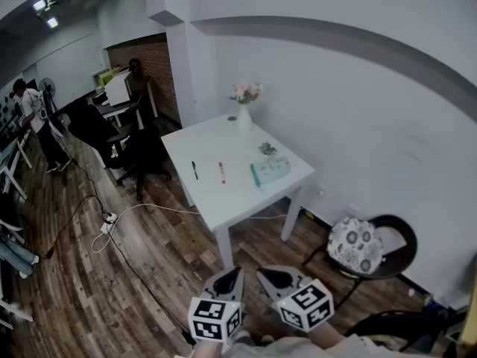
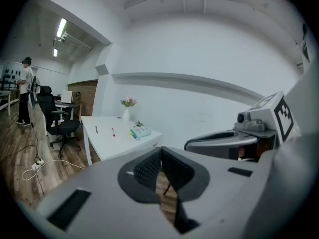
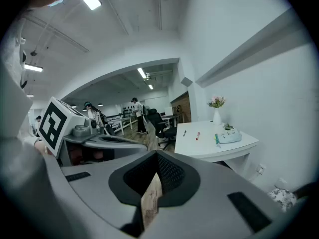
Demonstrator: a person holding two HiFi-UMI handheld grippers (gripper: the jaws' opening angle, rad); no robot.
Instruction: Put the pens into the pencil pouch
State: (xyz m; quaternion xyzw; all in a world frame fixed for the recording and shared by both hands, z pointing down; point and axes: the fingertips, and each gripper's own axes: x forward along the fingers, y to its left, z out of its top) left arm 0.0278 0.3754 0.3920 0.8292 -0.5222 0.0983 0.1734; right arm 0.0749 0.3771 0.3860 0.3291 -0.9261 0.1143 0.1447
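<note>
A white table (image 1: pixel 223 207) stands a few steps ahead on the wooden floor. On it lie a black pen (image 1: pixel 194 170), a red pen (image 1: pixel 221 172) and a teal pencil pouch (image 1: pixel 270 172). A thin green thing rests against the pouch's near edge. Both grippers hover far short of the table, at the bottom of the head view. My left gripper (image 1: pixel 227 280) and right gripper (image 1: pixel 274 277) are side by side, each shut with nothing between its jaws. The left gripper view shows the pens (image 2: pixel 113 132) and pouch (image 2: pixel 141 131) small and distant, as does the right gripper view's pouch (image 3: pixel 230 136).
A white vase of pink flowers (image 1: pixel 245 114) and a small plant (image 1: pixel 267 149) stand at the table's far end. A chair with a floral cushion (image 1: pixel 355 245) sits right of the table, black office chairs (image 1: pixel 145 151) left of it. A cable and power strip (image 1: pixel 108 218) cross the floor. A person (image 1: pixel 33 121) stands far left.
</note>
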